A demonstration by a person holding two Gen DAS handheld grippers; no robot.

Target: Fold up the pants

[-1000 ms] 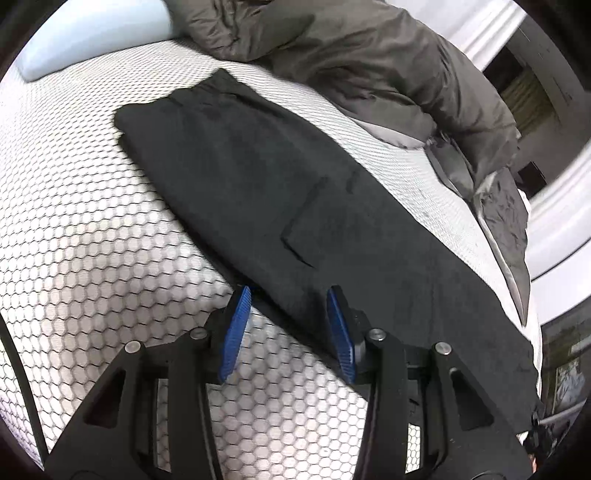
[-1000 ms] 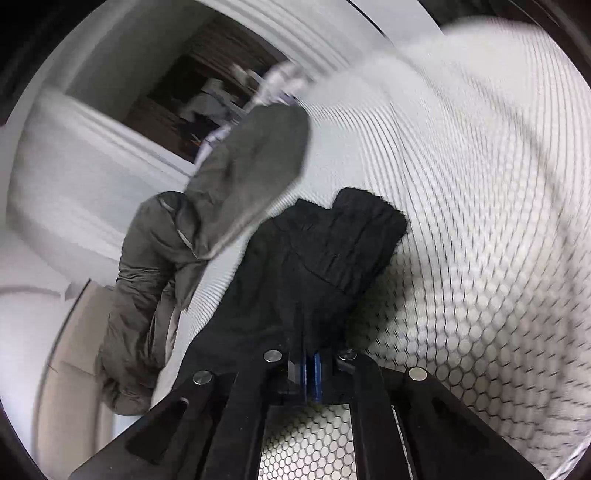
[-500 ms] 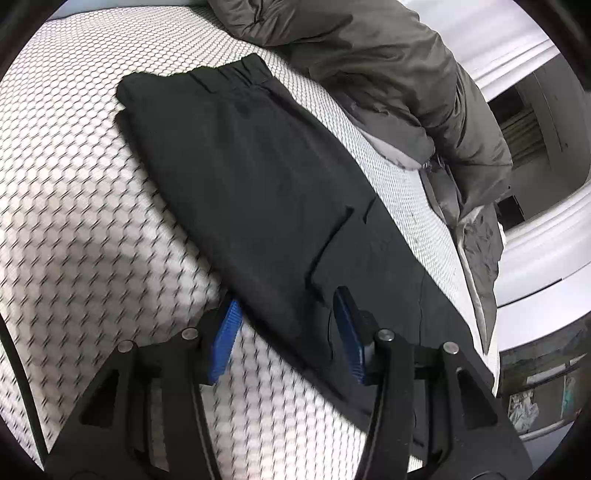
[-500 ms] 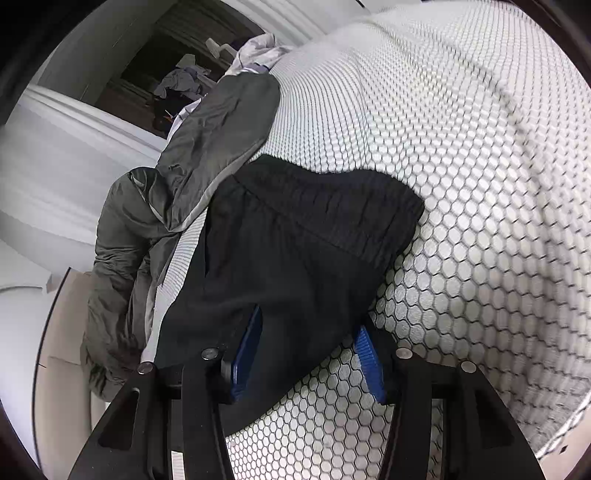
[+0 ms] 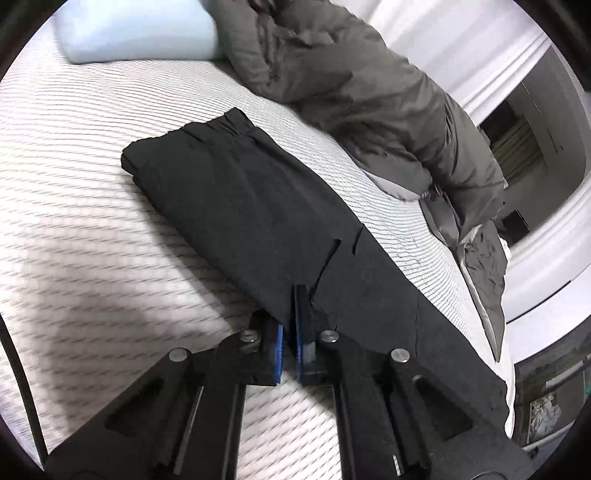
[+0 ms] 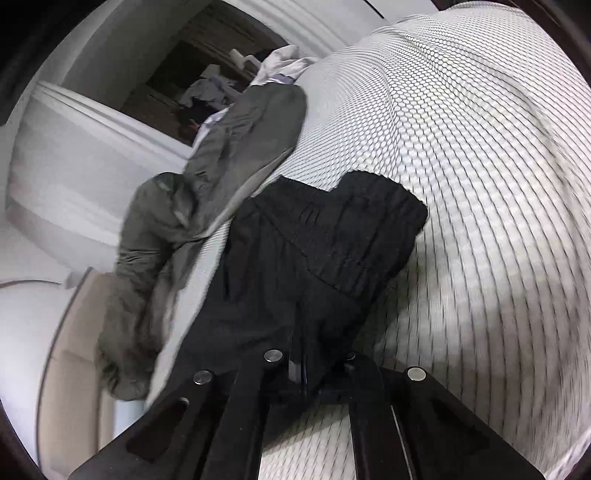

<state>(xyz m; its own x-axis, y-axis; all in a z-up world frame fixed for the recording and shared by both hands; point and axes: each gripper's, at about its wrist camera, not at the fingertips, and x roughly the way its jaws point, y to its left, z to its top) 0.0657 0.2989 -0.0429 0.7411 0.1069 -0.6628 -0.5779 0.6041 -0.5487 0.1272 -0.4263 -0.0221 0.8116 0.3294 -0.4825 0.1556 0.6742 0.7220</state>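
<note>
Black pants [image 5: 258,221], already folded lengthwise into one long narrow strip, laid flat on mattress [image 5: 92,240] w/ white honeycomb-mesh cover. Matte dark fabric, mostly smooth. Gathered elastic waistband [image 5: 225,125] at end nearest the pillow; cargo pocket flap [image 5: 332,254] partway down the strip, one corner lifted a bit. Leg end running off toward mattress edge, lower right of left wrist view. In right wrist view, waistband [image 6: 362,236] ribbed and bunched, fabric below it rumpled and pulled up toward the claw.

Left gripper [image 5: 289,347]: blue pads [image 5: 300,332] closed nearly together, pinching the near long edge of pants just by the pocket; fabric between pads.

Right gripper [image 6: 297,363]: jaws closed tight, black cloth wrapped around the tips, so clamped on pants a short way below waistband. Pads mostly hidden by fabric.

Beyond pants, along far edge of mattress: crumpled grey-brown puffer jacket [image 5: 369,92], close beside strip but not touching it in left view; in right view jacket [image 6: 229,166] hem meets the pants' far edge. Pale blue pillow [image 5: 136,33] at far corner. White moulded wall panel [image 5: 546,266] past mattress edge.
</note>
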